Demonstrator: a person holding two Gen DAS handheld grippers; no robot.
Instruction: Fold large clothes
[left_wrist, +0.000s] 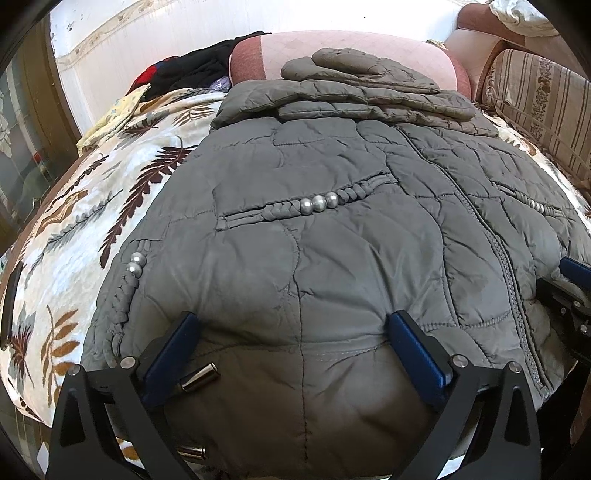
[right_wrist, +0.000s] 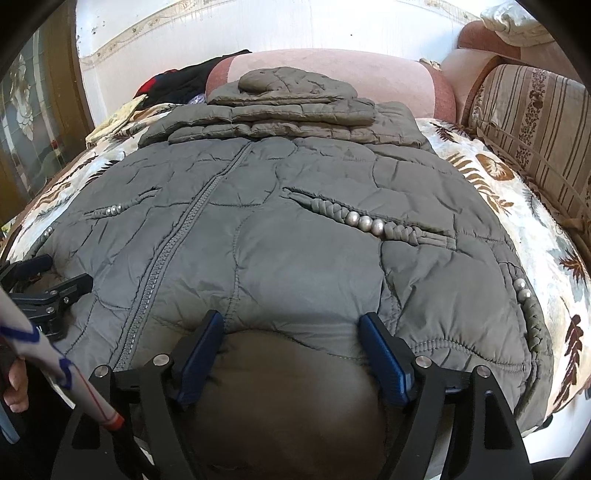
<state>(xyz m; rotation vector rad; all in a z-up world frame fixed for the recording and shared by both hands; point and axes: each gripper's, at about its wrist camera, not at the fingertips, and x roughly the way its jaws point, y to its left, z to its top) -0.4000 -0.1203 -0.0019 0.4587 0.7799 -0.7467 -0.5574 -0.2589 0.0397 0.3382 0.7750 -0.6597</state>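
Left wrist view was filled by a grey quilted jacket (left_wrist: 295, 221) spread front-up on a leaf-patterned bed cover (left_wrist: 92, 206), its sleeves (left_wrist: 369, 96) already folded across the far end and the hood laid on top, seemingly so the body could be folded next. The left gripper (left_wrist: 295, 325) was held over the near hem, tilted steeply downward, its blue jaws spread wide with the padded fabric bulging between them but not pinched. Right wrist view showed the right gripper (right_wrist: 291, 328) posed alike over the hem right of the zip (right_wrist: 177, 258), jaws parted and clear of the cloth. Both were judged to be placed symmetrically for lifting the hem evenly. A hand (right_wrist: 14, 387) was seen at the left edge.
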